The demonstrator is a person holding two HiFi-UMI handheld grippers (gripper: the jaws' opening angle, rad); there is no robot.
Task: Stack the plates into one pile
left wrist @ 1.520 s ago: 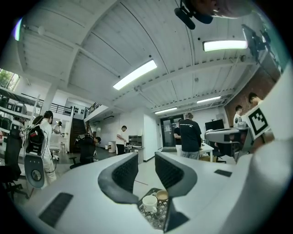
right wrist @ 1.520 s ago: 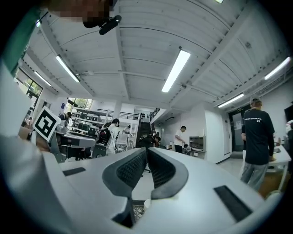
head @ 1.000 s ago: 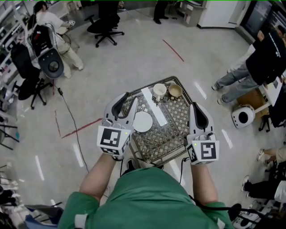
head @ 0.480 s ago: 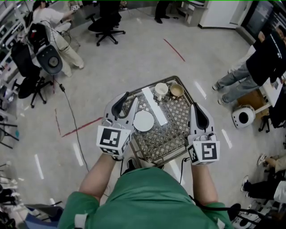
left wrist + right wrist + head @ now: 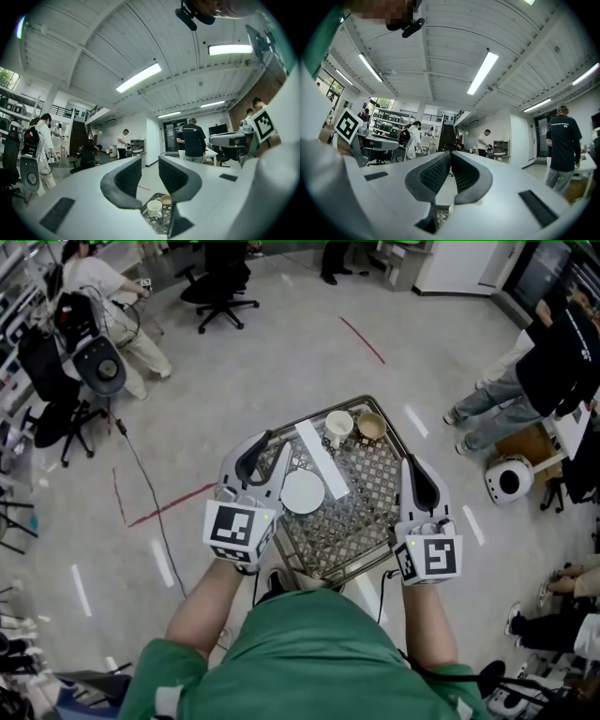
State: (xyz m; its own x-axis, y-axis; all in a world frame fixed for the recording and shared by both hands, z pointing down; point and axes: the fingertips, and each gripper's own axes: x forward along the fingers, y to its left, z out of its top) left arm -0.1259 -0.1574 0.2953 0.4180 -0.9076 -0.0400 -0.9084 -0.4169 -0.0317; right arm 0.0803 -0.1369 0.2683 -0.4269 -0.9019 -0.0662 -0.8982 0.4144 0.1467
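Note:
A white round plate (image 5: 303, 491) lies on the left part of a small table with a patterned top (image 5: 361, 512). My left gripper (image 5: 269, 448) hovers just left of the plate, level, jaws open with nothing between them. In the left gripper view, the left gripper (image 5: 150, 177) looks over a white cup (image 5: 153, 207) and a tan bowl (image 5: 165, 200). My right gripper (image 5: 413, 468) is held over the table's right edge, and in the right gripper view its pads (image 5: 450, 164) meet, shut and empty.
The white cup (image 5: 338, 426) and tan bowl (image 5: 371, 427) stand at the table's far end, with a white strip (image 5: 322, 460) lying beside the plate. People stand at the right (image 5: 553, 362). A round white device (image 5: 509, 482) sits on the floor, and a cable (image 5: 150, 502) runs at the left.
Both grippers stay where they were, and the plate has not moved. Only the head view has shifted slightly.

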